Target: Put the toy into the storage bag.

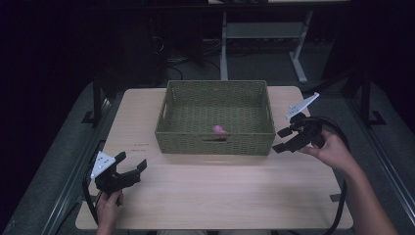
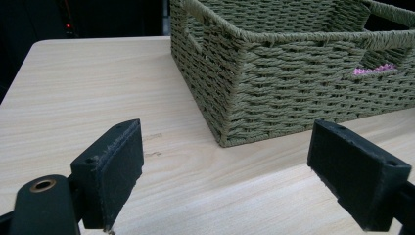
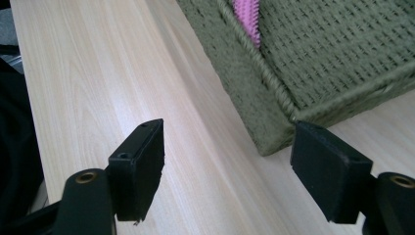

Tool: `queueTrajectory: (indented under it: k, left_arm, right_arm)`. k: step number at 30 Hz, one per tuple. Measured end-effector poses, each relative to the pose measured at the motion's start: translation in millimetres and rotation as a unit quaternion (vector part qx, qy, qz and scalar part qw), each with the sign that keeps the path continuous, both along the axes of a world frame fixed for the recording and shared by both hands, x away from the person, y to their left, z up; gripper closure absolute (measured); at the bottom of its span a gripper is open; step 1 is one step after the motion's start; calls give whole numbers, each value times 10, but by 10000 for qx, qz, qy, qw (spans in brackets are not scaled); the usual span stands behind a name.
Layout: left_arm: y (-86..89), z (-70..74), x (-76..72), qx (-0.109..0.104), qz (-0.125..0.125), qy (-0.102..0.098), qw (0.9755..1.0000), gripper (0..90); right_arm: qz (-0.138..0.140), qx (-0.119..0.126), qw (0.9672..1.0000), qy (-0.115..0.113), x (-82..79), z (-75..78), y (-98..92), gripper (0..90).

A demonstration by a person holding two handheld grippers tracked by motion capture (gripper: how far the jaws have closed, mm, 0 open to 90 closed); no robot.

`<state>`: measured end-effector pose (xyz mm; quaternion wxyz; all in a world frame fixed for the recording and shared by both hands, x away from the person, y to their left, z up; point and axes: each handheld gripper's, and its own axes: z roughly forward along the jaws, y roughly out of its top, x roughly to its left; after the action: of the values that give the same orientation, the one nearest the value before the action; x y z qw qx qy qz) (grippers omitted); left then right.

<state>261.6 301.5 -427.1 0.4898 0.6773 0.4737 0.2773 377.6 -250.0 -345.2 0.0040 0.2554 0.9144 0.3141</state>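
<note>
Dim room, dark surround, metal frame legs and cabling at the back; a pale wood-grain counter [image 1: 210, 191] occupies the centre of the high view. Item one: green woven basket [image 1: 215, 142], rectangular, long axis running nine to three o'clock, set at the twelve o'clock half of the counter, with slot handles cut in its walls. Item two: small pink object [image 1: 219, 129], lying on the basket floor close to the near wall, a little right of that wall's handle slot; it also shows as a pink strip through a slot [image 2: 374, 70] in the left gripper view. Item three: left tongs [image 1: 131, 165], at seven o'clock on the counter, well apart from the basket, jaws spread, nothing between them, aimed towards the basket's near left corner. Item four: right tongs [image 1: 282, 139], at three o'clock, just beside the basket's near right corner, jaws spread and empty. Governing relation: the pink object lies towards nine o'clock from the right tongs, beyond the basket's rim and lower than it, so by judgement the right hand is much the nearer and would need to clear the rim before descending. Obscured: the pink object's shape and long axis cannot be made out, being small, blurred and cut by the frame edge [image 3: 248, 17] in the right gripper view.
</note>
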Motion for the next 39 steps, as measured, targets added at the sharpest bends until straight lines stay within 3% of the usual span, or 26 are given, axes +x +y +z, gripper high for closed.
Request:
queueTrajectory:
  k: [20, 39]
  left_arm:
    - [3, -4, 2, 8, 19, 1, 10000, 130]
    - [-2, -7, 3, 20, 24, 1, 10000, 130]
  right_arm:
    - [-219, 170, 9995, 178, -224, -327, -198, 280]
    - [-289, 211, 9992, 201, -472, -584, -275, 270]
